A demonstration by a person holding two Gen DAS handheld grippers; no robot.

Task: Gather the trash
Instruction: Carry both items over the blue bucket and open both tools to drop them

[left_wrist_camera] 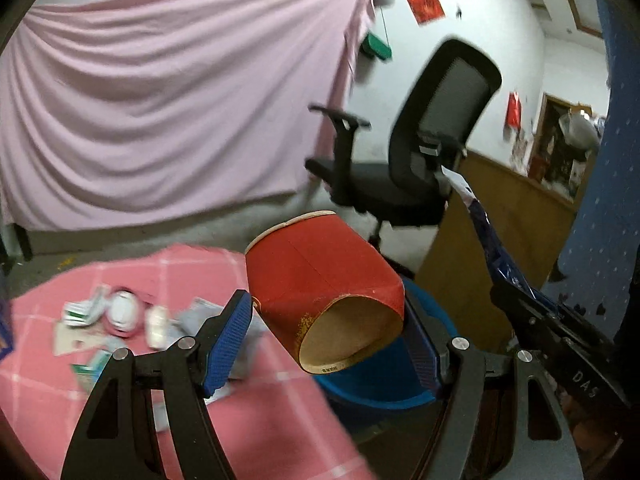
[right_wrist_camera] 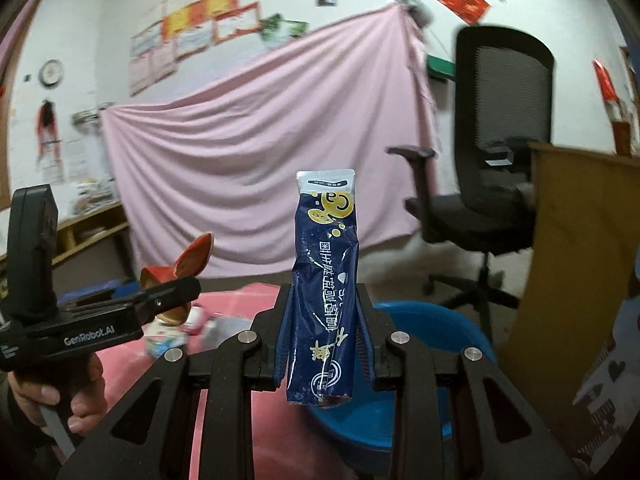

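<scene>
Pink checked tablecloth (left_wrist_camera: 280, 412) lies below you, littered with wrappers (left_wrist_camera: 116, 320). Your left gripper (left_wrist_camera: 328, 344) clamps a red paper cup (left_wrist_camera: 324, 280) sideways between its pads; your right gripper (right_wrist_camera: 324, 344) pinches a blue sachet (right_wrist_camera: 326, 280) upright above the blue basin (right_wrist_camera: 440, 320).

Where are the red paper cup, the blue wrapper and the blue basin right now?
red paper cup (left_wrist_camera: 320, 276): left wrist view, on its red side wall.
blue wrapper (right_wrist_camera: 324, 300): right wrist view, on its printed middle.
blue basin (right_wrist_camera: 448, 320): right wrist view, on its far rim.
</scene>
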